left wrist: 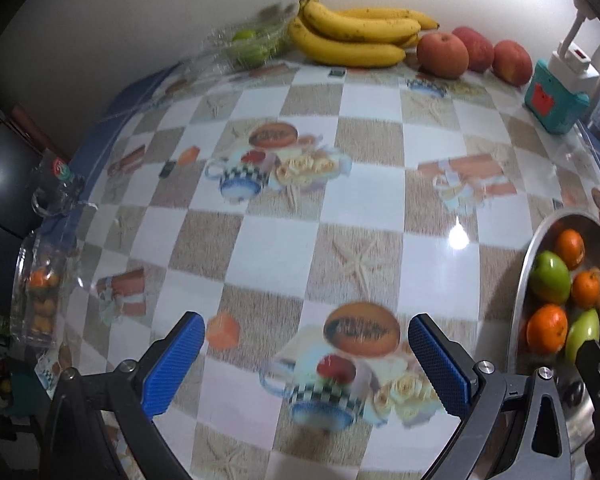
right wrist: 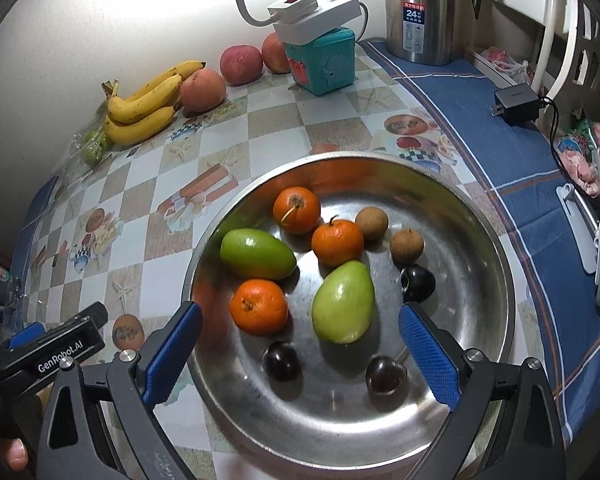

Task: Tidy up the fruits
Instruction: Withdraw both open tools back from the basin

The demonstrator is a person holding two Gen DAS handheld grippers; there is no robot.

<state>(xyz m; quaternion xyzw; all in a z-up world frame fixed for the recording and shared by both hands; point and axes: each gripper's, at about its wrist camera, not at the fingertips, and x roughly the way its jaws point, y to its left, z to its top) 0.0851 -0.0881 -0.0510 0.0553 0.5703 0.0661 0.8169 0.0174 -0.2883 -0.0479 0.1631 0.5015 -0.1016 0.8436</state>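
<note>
Right wrist view: we are holding the right gripper (right wrist: 300,342) with its blue pads spread wide and nothing pinched, pointing down over a round steel bowl (right wrist: 488,248). Between and just beyond the fingers are lying three oranges: one (right wrist: 259,306) nearest the left pad, one (right wrist: 337,242) in the middle and one (right wrist: 296,210) farthest out. Two green mangoes are sitting with them, one (right wrist: 343,302) straight ahead of the gap, the other (right wrist: 257,254) off to the left. Two brown longans (right wrist: 371,223) (right wrist: 407,245) are resting ahead to the right, and three dark plums are sitting close in: one (right wrist: 417,283) just past the right pad, one (right wrist: 385,374) and one (right wrist: 282,361) near the gripper's base. Far ahead on the left, against the wall, are lying bananas (right wrist: 144,106) and red apples (right wrist: 240,64), next to a teal box (right wrist: 324,62) and a steel kettle (right wrist: 426,10).

From the left wrist, we are keeping the left gripper (left wrist: 305,362) just as wide apart and empty, hovering over the checkered tablecloth (left wrist: 276,248). Its bowl (left wrist: 528,280) is showing at the right edge, beside the right finger; the bananas (left wrist: 352,36) and apples (left wrist: 442,54) are lying far ahead, and a clear plastic box of small oranges (left wrist: 42,292) is standing well off to the left.
</note>
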